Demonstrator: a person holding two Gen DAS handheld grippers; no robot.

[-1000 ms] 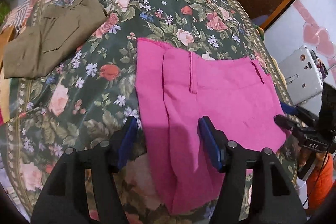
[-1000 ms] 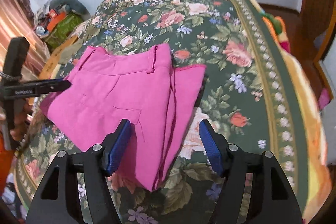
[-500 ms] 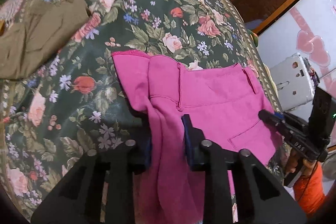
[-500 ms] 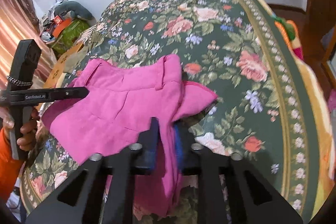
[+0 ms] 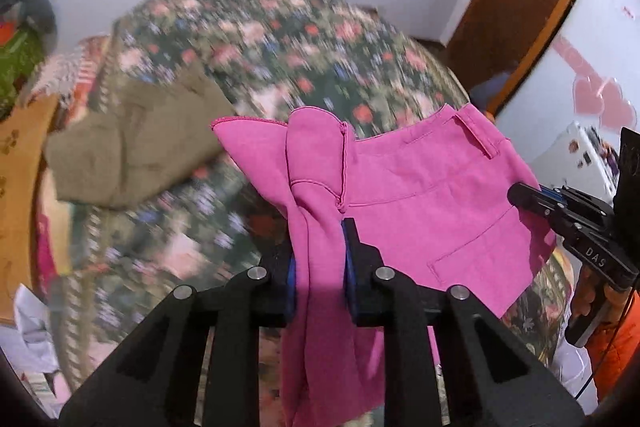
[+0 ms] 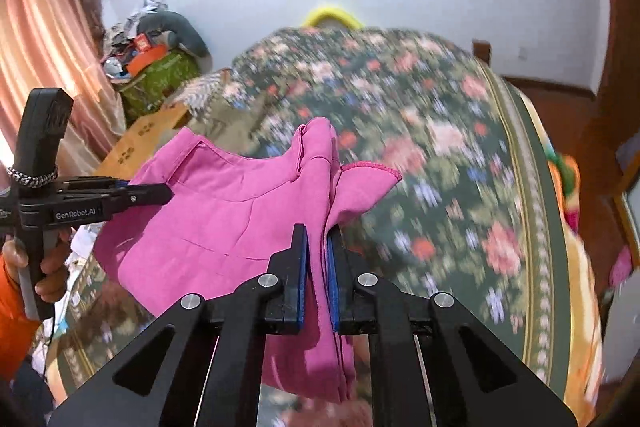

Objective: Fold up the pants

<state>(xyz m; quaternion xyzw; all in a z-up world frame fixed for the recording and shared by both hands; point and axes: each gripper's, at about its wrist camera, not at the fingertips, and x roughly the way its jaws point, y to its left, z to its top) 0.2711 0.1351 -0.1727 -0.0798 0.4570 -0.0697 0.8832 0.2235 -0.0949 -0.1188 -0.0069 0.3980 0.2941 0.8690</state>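
I have the bright pink fabric pants (image 5: 420, 203) pinched at two points and hanging just above the dark green floral bedspread (image 6: 440, 155), waistband and belt loops stretched between my two tools. My left gripper (image 5: 318, 263) has just closed narrow on a bunched fold of the pink cloth, its blue pads pressing it from both sides. My right gripper (image 6: 316, 267) has just closed too and clamps a thinner fold of the same garment; the loose leg fabric hangs below each grip.

I judge this to be the lift before a fold. To do it well I would keep both grips level with each other, hold the span between them taut without stretching it, and carry the held edge over in one sweep so the hanging part lays flat on the bedspread rather than bunching.

An olive-brown garment (image 5: 136, 151) lies crumpled on the bedspread, left of the pants in the left view. Beyond the bedspread's far corner a green box (image 6: 160, 83) holds a heap of clutter I cannot make out.
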